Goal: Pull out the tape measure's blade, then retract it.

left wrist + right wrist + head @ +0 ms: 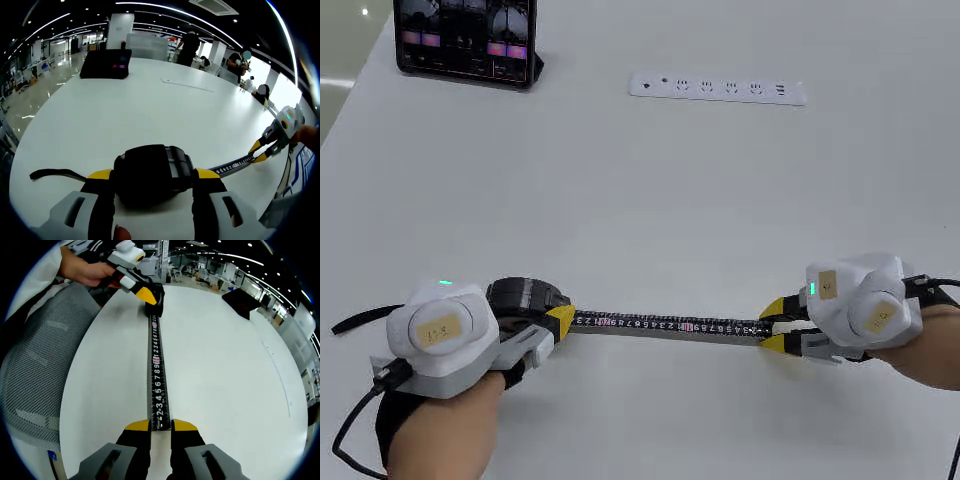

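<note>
- My left gripper (153,176) is clamped around the tape measure case (525,298), which rests on the table (650,190).
- My right gripper (160,426) pinches the tip of the blade (665,326); pull-out looks done.
- Next, probably: feed the blade back slowly.

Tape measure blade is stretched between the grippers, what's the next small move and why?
Probably ease the right gripper toward the case so the blade retracts: it is already pulled out, its end pinched by that gripper, while the left gripper clamps the case.

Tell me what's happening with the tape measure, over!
Left gripper shut on tape measure case. Right gripper shut on blade tip, blade stretched out between them. Power strip and tablet far off, clear.
</note>
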A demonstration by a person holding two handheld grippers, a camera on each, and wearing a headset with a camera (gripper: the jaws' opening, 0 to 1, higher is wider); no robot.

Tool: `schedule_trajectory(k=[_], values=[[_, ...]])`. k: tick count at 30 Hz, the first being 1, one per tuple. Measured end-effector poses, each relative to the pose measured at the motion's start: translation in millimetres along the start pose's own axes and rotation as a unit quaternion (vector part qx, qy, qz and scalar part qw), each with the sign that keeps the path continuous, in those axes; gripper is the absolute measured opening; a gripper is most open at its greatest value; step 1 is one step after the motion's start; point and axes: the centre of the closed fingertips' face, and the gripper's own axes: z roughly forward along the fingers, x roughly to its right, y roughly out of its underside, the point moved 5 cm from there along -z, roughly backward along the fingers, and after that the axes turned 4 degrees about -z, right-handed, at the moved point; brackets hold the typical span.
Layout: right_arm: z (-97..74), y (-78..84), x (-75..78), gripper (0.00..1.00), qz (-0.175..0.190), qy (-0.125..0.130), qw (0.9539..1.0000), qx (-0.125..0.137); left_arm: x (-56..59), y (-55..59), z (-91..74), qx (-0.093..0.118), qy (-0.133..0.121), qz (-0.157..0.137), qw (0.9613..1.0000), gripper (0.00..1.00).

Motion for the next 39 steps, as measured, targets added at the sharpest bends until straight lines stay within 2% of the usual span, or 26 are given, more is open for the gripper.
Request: schedule_trajectory(k=[5,17,22,39], values=[[0.1,0.1,0.6,0.10,-0.001,-0.002,1.0000,-0.002,-0.5,-0.2,0.4,-0.008,0.000,0.003,1.0000,0.57],[1.1,-0.8,2.2,0.10,-0.002,-0.001,0.9999,-0.012,-0.7,0.1,-0.6,-0.011,0.003,0.003,0.9999,0.57],[1.6,-9.5,5.6,0.10,-0.005,0.002,1.0000,-0.006,-0.4,0.0,0.1,-0.010,0.004,0.001,0.9999,0.57],[8.4,-20.6,7.8,0.10,-0.003,-0.004,1.0000,0.005,-1.6,0.0,1.1,-0.011,0.011,-0.006,0.9999,0.57]])
